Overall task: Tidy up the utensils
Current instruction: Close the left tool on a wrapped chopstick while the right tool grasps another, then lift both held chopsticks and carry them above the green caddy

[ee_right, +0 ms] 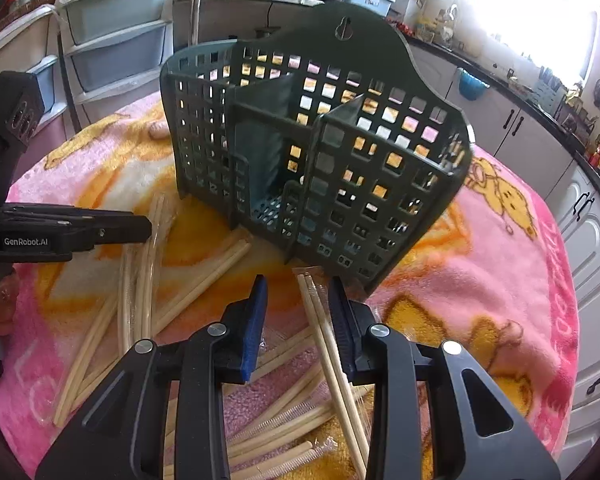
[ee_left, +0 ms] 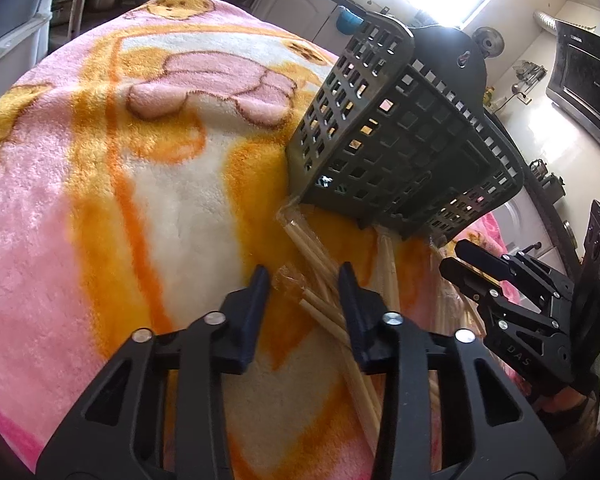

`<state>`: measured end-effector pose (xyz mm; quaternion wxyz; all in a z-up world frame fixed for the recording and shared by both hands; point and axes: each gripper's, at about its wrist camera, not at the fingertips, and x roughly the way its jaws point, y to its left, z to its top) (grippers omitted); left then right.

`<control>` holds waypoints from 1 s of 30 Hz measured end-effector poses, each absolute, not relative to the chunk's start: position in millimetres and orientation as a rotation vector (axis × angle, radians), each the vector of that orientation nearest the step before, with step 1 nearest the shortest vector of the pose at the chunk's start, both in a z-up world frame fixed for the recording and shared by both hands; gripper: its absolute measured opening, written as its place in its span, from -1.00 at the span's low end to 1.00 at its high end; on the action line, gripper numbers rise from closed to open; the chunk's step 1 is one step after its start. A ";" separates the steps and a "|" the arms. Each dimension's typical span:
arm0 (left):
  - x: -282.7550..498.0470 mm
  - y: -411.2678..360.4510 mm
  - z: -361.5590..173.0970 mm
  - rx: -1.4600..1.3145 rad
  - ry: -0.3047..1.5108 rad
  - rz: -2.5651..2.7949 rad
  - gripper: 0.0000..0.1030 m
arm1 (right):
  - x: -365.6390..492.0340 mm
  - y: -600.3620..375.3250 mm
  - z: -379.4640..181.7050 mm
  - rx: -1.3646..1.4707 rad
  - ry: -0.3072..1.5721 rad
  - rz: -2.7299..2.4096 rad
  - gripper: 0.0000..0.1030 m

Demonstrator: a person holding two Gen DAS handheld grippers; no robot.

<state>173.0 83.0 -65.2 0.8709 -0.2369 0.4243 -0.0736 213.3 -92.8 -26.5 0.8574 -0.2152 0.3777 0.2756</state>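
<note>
Starting on the left: left gripper (ee_left: 304,280) tipped down at the blanket (ee_left: 100,200), just short of the near-left corner of the grey caddy (ee_left: 400,140), jaws part-way apart and straddling a wrapped pair (ee_left: 320,312) of chopsticks, pads not visibly pressing on it, so nothing gripped yet. Fanned out around it, more loose chopsticks (ee_right: 140,280), all flat on the fleece in front of the caddy's left end, some in clear sleeves, none lifted. On to the middle: the caddy itself, upright on the blanket, hanging tab at the back, lattice walls, dividers splitting it into compartments, and, as far as visible through the open top and the holes, not one chopstick inside. Further right, right gripper (ee_right: 298,300) angled down just before the caddy's front wall, jaws likewise part-way apart, a second pair (ee_right: 316,312) lying between them and hugging the right-hand pad, clear gap on the other side; no clamp to report there either. Nearer than the caddy again, a crossed heap (ee_right: 284,420) of further sticks waiting. Score so far, by the look of it: zero in, the whole lot still out. Both grippers poised for a first pick-up; closing, lifting and dropping ends-down into a compartment all still to come, then repeating for the rest of the pile.
</note>
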 end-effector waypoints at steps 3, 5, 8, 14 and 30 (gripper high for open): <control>173.3 89.1 -67.1 -0.498 0.889 -0.151 -0.73 | 218.0 -85.9 -31.6 -0.471 0.813 0.566 -0.42; 172.7 92.1 -68.3 -0.505 0.884 -0.156 -0.83 | 221.4 -81.7 -35.0 -0.477 0.832 0.559 -0.42; 168.4 97.6 -69.5 -0.518 0.876 -0.173 -0.89 | 226.1 -75.8 -41.2 -0.492 0.855 0.533 -0.42; 160.8 103.9 -66.4 -0.531 0.849 -0.192 -0.92 | 235.2 -75.3 -47.1 -0.470 0.883 0.507 -0.79; 137.4 90.5 16.4 -0.482 0.643 -0.279 -0.93 | 209.6 -155.2 16.5 -0.196 0.754 0.587 -0.90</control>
